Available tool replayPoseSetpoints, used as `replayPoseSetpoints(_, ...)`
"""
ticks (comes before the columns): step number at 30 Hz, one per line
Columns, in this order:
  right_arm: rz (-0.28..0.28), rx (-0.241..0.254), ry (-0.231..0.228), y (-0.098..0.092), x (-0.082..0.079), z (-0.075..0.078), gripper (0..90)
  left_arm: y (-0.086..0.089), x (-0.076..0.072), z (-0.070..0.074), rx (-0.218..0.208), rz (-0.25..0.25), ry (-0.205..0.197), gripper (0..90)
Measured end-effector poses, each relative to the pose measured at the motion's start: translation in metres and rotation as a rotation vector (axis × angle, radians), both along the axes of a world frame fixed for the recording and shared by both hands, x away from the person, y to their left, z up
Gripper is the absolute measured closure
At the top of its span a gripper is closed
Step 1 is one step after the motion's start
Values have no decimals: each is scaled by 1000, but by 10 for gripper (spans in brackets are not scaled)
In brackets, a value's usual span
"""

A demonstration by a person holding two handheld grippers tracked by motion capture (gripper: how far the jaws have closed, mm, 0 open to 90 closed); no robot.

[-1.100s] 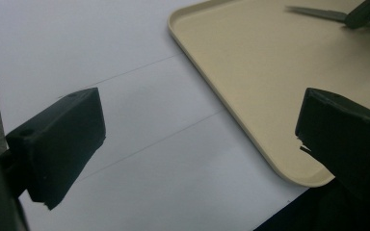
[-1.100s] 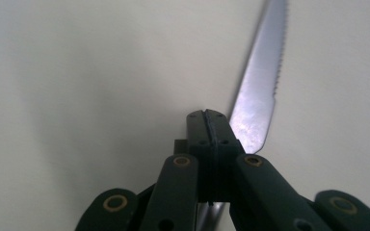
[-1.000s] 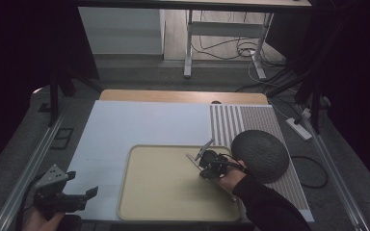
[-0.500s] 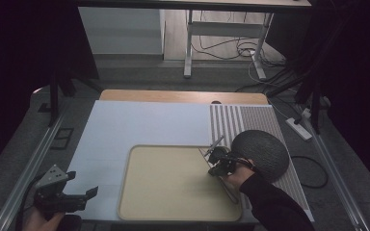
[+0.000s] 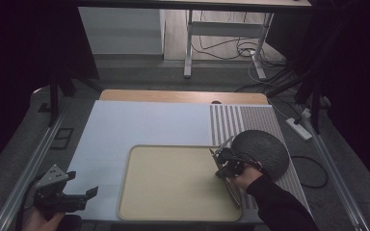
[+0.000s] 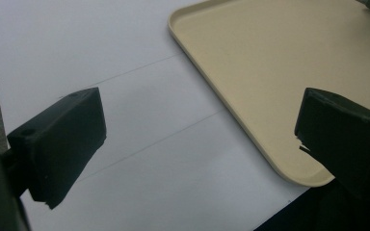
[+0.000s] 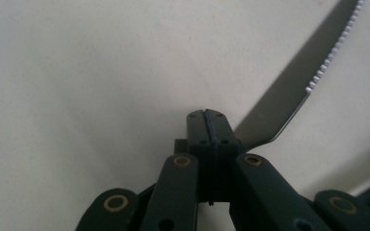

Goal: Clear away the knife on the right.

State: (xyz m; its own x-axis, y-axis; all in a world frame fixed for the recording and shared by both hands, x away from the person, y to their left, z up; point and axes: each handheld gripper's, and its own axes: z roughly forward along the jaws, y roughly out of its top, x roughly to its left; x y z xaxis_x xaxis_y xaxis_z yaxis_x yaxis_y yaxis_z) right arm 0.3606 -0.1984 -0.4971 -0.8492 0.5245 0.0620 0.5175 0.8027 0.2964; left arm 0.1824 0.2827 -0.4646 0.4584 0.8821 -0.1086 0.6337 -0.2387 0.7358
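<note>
Your right gripper [image 7: 207,115] has its jaws pinched fully together on a table knife [image 7: 294,82], whose serrated blade juts out toward two o'clock over the right edge of the beige tray [image 5: 173,202], just beside the dark round plate [image 5: 265,149]. Expect the knife to be light, stiff, thin and slick, so it will likely pivot in so narrow a pinch; a hold nearer the handle's middle should steady it. Your left gripper [image 6: 197,139] hangs wide open and empty at the tray's seven o'clock corner.

The knife [image 7: 289,91] looks like smooth serrated metal, the beige tray [image 5: 173,192] perhaps matt plastic.
</note>
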Motion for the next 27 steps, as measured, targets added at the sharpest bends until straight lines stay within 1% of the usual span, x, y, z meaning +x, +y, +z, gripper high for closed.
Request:
replayPoseSetpoints(4, -15, -3, 13, -7, 0, 1, 900, 0, 0, 0, -1, 0, 0, 36)
replayPoseSetpoints(8, -31, 1, 18, -13, -1, 1, 900, 0, 0, 0, -1, -1, -1, 36)
replayPoseSetpoints(11, -49, -6, 17, -18, -2, 1, 900, 0, 0, 0, -1, -1, -1, 36)
replayPoseSetpoints(15, -63, 20, 33, -24, -2, 2, 900, 0, 0, 0, -2, -1, 0, 36)
replayPoseSetpoints(17, -61, 14, 18, -23, -3, 3, 900, 0, 0, 0, -1, -1, -1, 36)
replayPoseSetpoints(22, -61, 38, -4, -23, -3, 6, 897, 0, 0, 0, 0, -1, 0, 36)
replayPoseSetpoints(27, -59, 61, -32, -23, -4, 10, 836, 0, 0, 0, 1, -2, -1, 37)
